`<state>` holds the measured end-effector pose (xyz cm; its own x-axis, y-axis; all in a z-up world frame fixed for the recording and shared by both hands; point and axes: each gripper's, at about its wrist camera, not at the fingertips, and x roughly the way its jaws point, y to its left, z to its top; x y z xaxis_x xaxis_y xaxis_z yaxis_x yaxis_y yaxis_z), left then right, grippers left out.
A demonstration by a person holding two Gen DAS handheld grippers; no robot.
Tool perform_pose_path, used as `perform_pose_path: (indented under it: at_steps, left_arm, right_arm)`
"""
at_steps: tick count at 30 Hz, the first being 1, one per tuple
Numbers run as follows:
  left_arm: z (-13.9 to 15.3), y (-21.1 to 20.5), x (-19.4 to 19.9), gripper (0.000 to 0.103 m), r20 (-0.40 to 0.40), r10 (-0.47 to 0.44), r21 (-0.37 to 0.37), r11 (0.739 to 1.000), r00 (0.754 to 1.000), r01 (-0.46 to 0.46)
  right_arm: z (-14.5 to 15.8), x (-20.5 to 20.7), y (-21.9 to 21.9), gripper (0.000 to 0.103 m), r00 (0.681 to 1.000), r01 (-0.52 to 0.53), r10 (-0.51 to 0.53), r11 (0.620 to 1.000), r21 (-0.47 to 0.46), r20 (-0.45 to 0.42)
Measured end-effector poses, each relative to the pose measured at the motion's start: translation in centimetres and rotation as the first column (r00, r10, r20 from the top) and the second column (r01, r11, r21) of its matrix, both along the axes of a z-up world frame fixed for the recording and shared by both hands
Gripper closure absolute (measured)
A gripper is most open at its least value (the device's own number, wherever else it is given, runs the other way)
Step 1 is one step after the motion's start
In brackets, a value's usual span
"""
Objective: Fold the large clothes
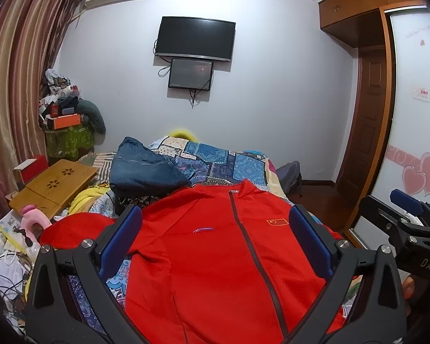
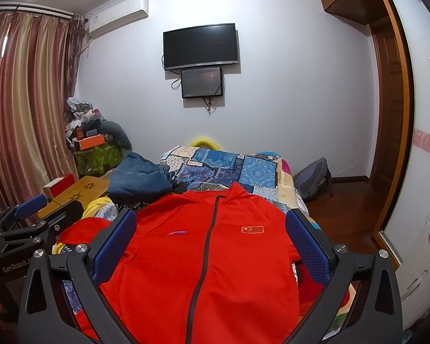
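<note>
Left wrist view: red jacket point(image 1: 215, 258) is spread front-up, zipped, on near bed point(image 1: 215, 160).
Grippers: left gripper point(image 1: 215, 238) and right gripper point(image 2: 212, 238) are held wide apart, empty.
Progress: no fold is seen; all folding is left.
</note>
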<state>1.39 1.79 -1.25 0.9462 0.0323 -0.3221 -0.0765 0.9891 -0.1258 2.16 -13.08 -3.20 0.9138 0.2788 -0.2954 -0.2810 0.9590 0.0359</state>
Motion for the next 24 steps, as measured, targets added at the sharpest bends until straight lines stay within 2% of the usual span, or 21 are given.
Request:
perform_pose_path:
  at_steps: [24]
  left_arm:
    - [-0.33,0.23,0.20,0.000,-0.005,0.003,-0.002,1.000,1.000,-0.003]
  right_arm:
    - [-0.02,0.56,-0.35,0.000,1.000,0.002,-0.002,1.000,0.006,-0.009]
